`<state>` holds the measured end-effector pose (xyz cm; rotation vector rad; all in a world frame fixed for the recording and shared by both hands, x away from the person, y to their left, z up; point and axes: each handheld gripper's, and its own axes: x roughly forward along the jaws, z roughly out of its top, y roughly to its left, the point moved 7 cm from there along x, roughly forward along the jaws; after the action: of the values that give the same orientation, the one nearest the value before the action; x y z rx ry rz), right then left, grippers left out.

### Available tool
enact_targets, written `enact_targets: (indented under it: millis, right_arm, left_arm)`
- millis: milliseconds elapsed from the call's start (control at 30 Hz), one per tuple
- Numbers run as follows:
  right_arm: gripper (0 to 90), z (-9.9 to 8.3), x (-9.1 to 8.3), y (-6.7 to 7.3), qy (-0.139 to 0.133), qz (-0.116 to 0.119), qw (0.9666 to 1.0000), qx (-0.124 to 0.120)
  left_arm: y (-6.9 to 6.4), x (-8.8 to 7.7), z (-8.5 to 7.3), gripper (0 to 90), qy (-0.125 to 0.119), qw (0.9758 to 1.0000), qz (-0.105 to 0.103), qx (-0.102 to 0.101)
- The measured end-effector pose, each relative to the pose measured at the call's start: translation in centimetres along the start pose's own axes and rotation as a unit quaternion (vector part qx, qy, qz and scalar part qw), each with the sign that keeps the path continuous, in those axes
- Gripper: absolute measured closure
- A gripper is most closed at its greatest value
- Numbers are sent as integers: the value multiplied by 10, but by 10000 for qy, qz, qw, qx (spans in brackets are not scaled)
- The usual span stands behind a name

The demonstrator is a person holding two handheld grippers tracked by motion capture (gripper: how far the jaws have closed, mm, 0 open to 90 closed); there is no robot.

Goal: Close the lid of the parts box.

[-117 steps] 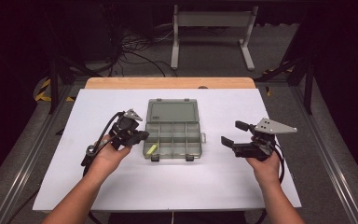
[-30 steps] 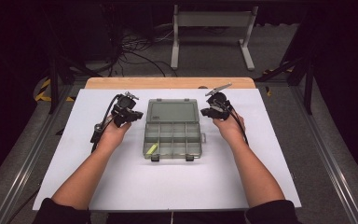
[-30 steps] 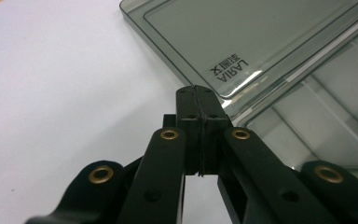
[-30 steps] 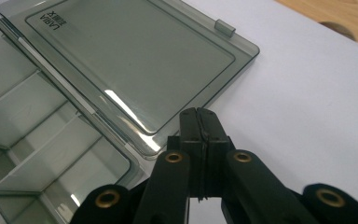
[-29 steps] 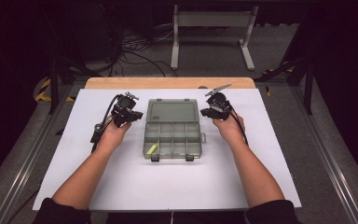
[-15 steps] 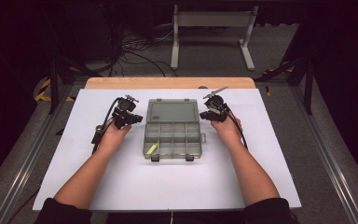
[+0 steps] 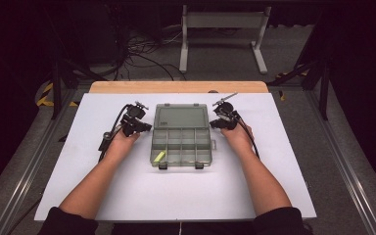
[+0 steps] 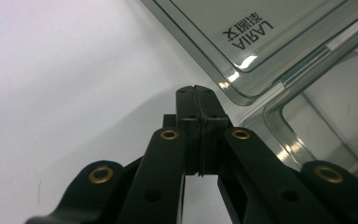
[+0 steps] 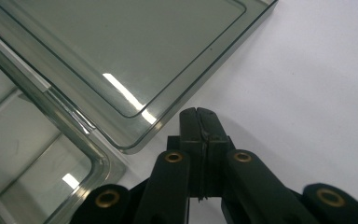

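A clear compartment box (image 7: 181,135) lies open mid-table, its lid (image 7: 181,117) flat toward the far edge. Both hands have closed in since a moment ago: the left gripper (image 7: 146,128) and right gripper (image 7: 214,123), each clenched empty, now flank the lid's corners, probably to close it.

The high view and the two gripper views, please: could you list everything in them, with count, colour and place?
Compartment box: one, clear smoky grey, table centre, its lid open flat on the far side.
Small item: one, yellow-green, box's near-left compartment.
Latches: two, dark, box's near edge.
Table: one, white top.
Wooden board: one, tan, along the table's far edge.
Frame stand: one, pale grey, floor beyond the table.
Cables: several, black, floor at the back.
Left tongs: black, shut, at the lid's left corner.
Right tongs: black, shut, at the lid's right corner.
Forearms: two, from the bottom.
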<state>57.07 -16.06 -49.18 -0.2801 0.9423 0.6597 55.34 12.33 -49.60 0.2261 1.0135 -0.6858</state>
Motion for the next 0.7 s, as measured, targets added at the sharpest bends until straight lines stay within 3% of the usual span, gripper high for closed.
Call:
enact_targets:
  millis: [700]
  right_arm:
    - [900,0,3,1,9,73,10000,2]
  left_arm:
    - [-3,5,0,896,51,9999,-117,62]
